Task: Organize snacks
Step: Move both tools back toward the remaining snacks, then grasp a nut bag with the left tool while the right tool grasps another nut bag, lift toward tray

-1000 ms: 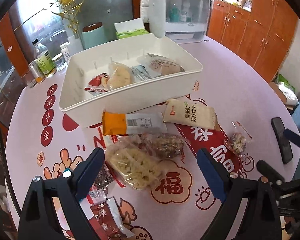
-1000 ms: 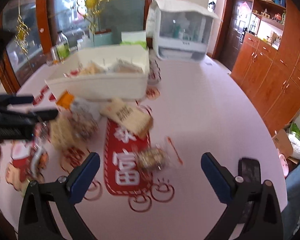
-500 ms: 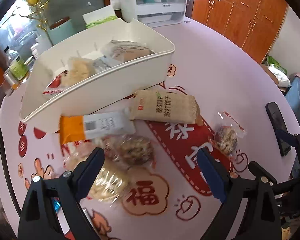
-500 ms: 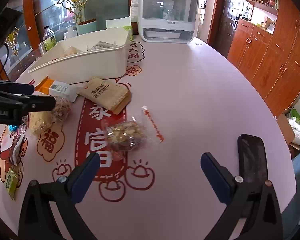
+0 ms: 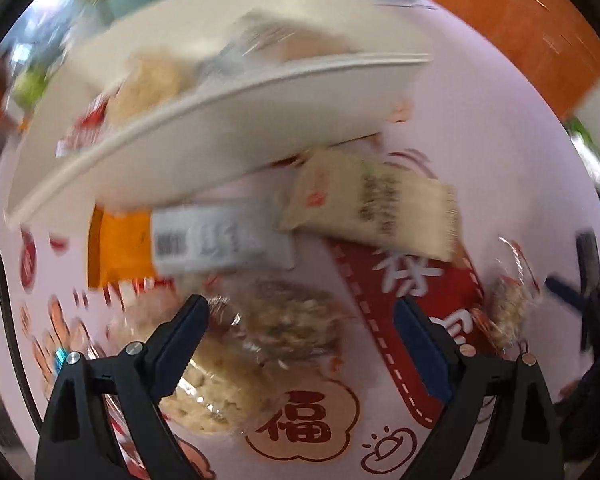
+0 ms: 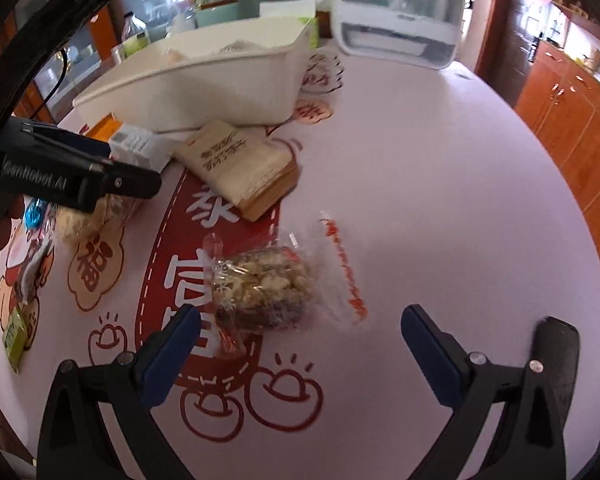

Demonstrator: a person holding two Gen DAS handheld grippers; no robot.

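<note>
Dropped lower and closer than a moment earlier, both sets of tongs, with the table's snacks now looming larger. Left gripper (image 5: 300,336) spread wide and empty, straddling a clear bag of nut clusters (image 5: 288,320) directly ahead of the tips, overlapping a paler puffed-rice bag (image 5: 208,384) under the left finger. Right gripper (image 6: 300,340) likewise splayed and empty, a small clear pack of mixed nuts (image 6: 260,284) just ahead, nearer its left finger than its right. Beyond both: a tan cracker packet (image 6: 240,164), an orange-and-white packet (image 5: 188,244), then the white bin (image 6: 204,84), already partly filled. Risks, by estimate: two overlapping bags pinched together by the left tongs; crinkly film slipping from an off-centre right pinch; brittle contents crushed by a hard squeeze.
</note>
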